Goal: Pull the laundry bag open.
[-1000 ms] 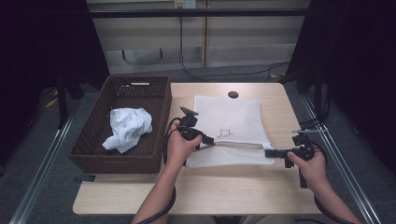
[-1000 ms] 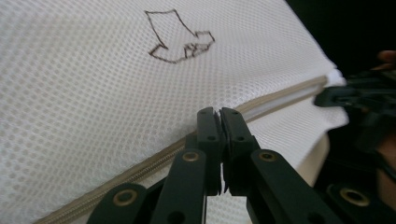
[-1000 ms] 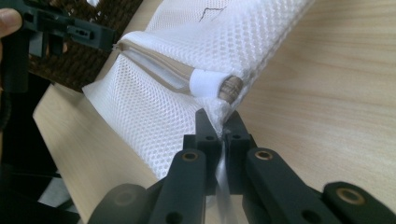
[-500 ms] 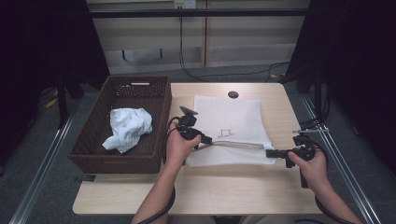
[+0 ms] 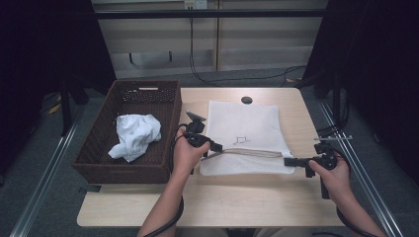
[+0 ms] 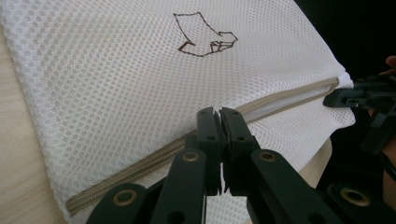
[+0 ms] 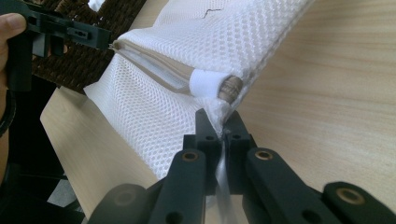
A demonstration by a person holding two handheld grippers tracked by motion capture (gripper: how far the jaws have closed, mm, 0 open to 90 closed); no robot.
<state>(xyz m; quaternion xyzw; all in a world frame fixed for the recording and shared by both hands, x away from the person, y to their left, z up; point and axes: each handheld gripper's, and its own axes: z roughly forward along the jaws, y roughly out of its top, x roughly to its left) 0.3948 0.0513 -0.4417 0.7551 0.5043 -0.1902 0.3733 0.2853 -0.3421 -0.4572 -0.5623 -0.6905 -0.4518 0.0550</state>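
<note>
While both hands hold their tools low over the pale wooden tabletop (image 5: 257,197), a white mesh laundry bag (image 5: 244,126) lies flat on it, just right of a dark wicker basket (image 5: 99,153) that holds a crumpled white cloth (image 5: 134,136). Bag carries a small brown line drawing (image 6: 203,35) on its upper face and a beige zipper (image 5: 252,152) running across near the front edge. Left claw (image 5: 216,146) sits at the zipper's left end; its jaws are pressed together, and in the left gripper view (image 6: 219,114) the tips rest right at the zipper line, though whether they pinch the pull or fabric cannot be told from there. From the right gripper view the left claw's tip meets the open mouth of the bag at the zipper. Right claw (image 5: 288,161) is at the bag's front right corner, jaws closed on the mesh corner (image 7: 223,116), with a strip of white fabric running down between them. Zipper partly open near that corner, white inner layers showing. A round dark hole (image 5: 246,100) sits in the tabletop beyond the bag.
</note>
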